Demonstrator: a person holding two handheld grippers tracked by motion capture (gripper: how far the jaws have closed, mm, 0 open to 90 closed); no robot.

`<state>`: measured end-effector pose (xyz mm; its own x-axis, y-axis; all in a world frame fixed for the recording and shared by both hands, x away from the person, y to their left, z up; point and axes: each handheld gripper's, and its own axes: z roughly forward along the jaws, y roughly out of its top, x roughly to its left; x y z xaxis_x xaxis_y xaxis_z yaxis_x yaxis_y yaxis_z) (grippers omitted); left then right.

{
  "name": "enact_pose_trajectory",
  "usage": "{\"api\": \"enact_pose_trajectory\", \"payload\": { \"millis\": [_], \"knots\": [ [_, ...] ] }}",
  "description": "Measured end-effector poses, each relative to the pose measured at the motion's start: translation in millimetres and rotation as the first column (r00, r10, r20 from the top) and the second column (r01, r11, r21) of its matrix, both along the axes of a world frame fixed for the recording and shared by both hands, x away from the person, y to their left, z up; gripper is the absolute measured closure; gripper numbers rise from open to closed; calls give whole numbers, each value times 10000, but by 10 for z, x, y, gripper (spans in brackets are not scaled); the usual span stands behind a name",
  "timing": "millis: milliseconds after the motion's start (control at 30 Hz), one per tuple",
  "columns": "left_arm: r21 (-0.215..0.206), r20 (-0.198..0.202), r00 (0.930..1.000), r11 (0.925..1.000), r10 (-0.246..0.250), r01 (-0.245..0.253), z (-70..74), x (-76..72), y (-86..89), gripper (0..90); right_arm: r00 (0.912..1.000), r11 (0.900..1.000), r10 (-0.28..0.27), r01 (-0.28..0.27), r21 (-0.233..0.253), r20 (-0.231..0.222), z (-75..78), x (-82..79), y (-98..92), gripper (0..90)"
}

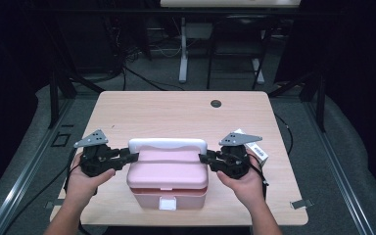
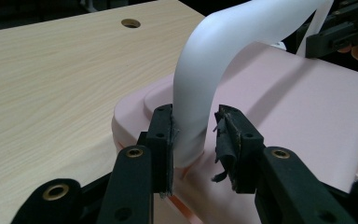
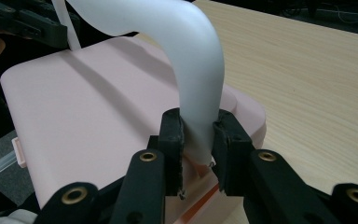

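High view shows a pink box (image 1: pixel 167 176) on the tabletop (image 1: pixel 176 112). Right claw (image 3: pixel 197 140) squeezes its white handle (image 3: pixel 191 70); left claw (image 2: pixel 193 140) sits loosely open around it. Next, probably close left and lift together.

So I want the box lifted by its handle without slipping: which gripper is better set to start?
Right. The right gripper has both jaws pressed on the white handle; at the left gripper one jaw stands off it.
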<state>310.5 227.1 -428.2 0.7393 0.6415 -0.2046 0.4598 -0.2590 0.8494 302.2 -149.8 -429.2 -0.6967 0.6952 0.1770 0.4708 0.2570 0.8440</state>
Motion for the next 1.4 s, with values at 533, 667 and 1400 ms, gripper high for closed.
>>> {"api": "enact_pose_trajectory", "payload": {
  "millis": [533, 667, 1400],
  "knots": [
    [-34, 62, 9988, 9988, 480, -480, 70, -208, 211, 780, 9998, 9991, 173, -170, 384, -76, 82, 107, -42, 744],
    [160, -39, 9988, 9987, 479, -478, 37, -218, 237, 853, 9997, 9987, 201, -193, 469, -156, 102, 132, -50, 744],
    [747, -534, 9984, 9971, 173, -133, -97, -240, 222, 897, 9994, 9987, 210, -198, 462, -261, 142, 173, -52, 744]
  ]
}}
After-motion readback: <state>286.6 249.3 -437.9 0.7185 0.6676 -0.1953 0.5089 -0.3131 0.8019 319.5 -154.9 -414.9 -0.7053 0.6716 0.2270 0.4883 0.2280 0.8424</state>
